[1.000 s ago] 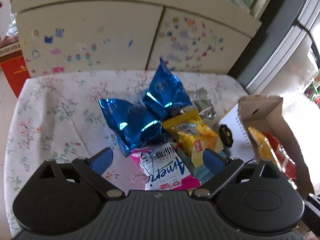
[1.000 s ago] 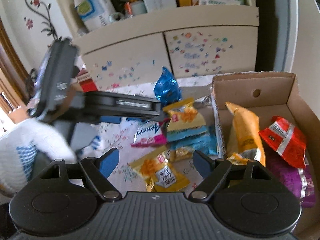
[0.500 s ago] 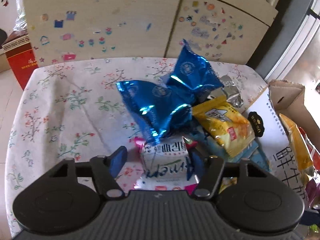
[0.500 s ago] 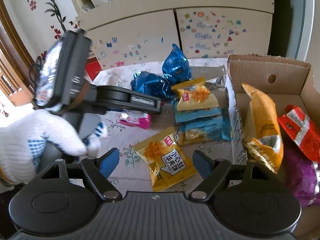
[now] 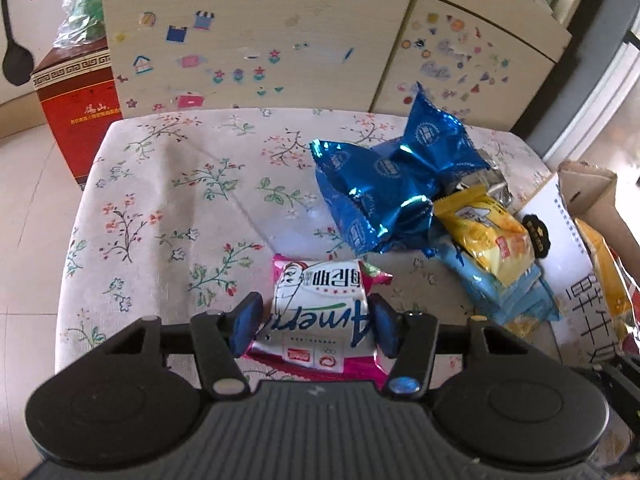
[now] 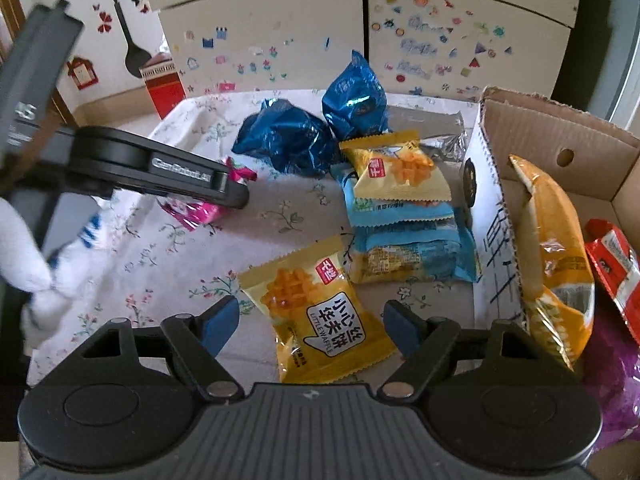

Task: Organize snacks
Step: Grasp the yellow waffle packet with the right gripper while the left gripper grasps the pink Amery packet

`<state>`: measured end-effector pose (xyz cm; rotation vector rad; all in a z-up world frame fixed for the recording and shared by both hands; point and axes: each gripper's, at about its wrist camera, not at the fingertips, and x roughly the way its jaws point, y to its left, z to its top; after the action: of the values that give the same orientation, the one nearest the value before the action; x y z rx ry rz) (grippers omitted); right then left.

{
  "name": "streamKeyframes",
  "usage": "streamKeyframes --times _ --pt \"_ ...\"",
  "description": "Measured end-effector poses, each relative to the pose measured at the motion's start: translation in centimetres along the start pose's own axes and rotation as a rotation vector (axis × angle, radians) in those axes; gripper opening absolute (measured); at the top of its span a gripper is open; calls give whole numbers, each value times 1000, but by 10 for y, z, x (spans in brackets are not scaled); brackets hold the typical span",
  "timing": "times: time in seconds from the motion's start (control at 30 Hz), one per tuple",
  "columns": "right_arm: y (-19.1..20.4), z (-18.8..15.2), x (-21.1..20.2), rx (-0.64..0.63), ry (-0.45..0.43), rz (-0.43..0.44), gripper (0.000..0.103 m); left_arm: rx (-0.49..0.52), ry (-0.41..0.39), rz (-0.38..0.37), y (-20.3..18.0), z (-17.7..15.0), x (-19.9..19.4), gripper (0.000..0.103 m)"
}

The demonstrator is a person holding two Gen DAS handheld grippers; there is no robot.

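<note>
Your left tool (image 5: 316, 322) has its two blue pads on the sides of the pink pack (image 5: 320, 320), one pad on each long edge, so it looks clamped on that pack. The pack sits low over the flowery surface (image 5: 180, 200); you cannot tell if it still touches the cloth. Its long way points straight out from the tool, away from you. The box (image 6: 560, 136) lies off to the right, past the blue bags (image 5: 384, 188) and the stack of yellow and pale blue packs (image 6: 404, 216), so the pink pack must go up and over them. Your right tool (image 6: 312, 316) is wide apart and holds nothing. The yellow waffle pack (image 6: 320, 316) lies flat right between its fingers, tilted a little, and this tool is the one nearer the box. The packs are soft, puffy and shiny, with zigzag ends. They will squash and may slip if you squeeze the crinkly edge only. The box is plain brown card with a round hole in its back wall, and an orange bag (image 6: 556, 248) and a red pack (image 6: 616, 264) already lie inside.
</note>
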<state>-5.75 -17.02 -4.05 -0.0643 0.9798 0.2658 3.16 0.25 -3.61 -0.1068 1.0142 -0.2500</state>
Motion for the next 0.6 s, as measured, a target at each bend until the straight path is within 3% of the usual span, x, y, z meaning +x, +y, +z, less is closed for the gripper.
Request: streamKeyframes --times 0.3,0.53,0.6 --pt "9 -1 15 -59 23 -51 85 75 0 -10 -10 -3 5 76" --pt "14 -2 16 -87 23 -71 84 163 -7 36 -21 -7 9 77" --pt "14 -2 15 -89 19 -71 80 171 -10 43 -22 -8 8 74"
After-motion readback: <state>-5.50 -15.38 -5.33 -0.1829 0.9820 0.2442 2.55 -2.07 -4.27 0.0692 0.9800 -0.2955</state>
